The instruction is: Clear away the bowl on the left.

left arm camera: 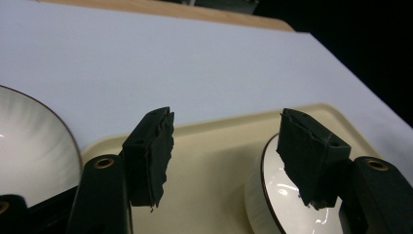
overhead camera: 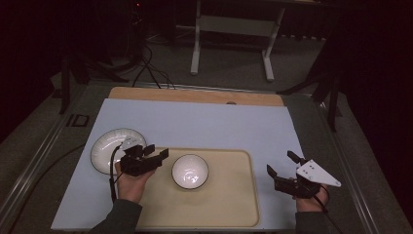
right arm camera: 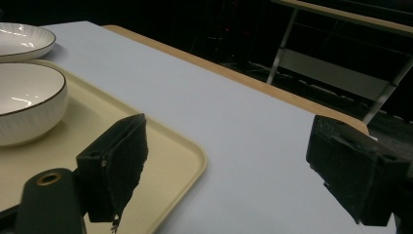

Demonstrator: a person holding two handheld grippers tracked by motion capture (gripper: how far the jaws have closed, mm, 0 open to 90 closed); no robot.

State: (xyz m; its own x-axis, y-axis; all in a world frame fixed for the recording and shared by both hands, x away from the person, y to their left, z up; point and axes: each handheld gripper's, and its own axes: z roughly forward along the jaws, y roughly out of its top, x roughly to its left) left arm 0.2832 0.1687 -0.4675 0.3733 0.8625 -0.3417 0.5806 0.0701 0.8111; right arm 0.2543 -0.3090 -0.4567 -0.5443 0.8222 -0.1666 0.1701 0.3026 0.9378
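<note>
A white bowl with a dark rim stands on a cream tray. A white plate lies on the pale mat just left of the tray. My left gripper hovers open between plate and bowl, holding nothing. In the left gripper view the bowl sits under the right jaw, the plate at the left, with tray between. My right gripper is open beside the tray's right edge. In the right gripper view the bowl and plate lie far left.
The pale mat covers a wooden tabletop whose far edge shows. Beyond it stand a white table frame and cables on the floor. Bare mat lies behind the tray and to its right.
</note>
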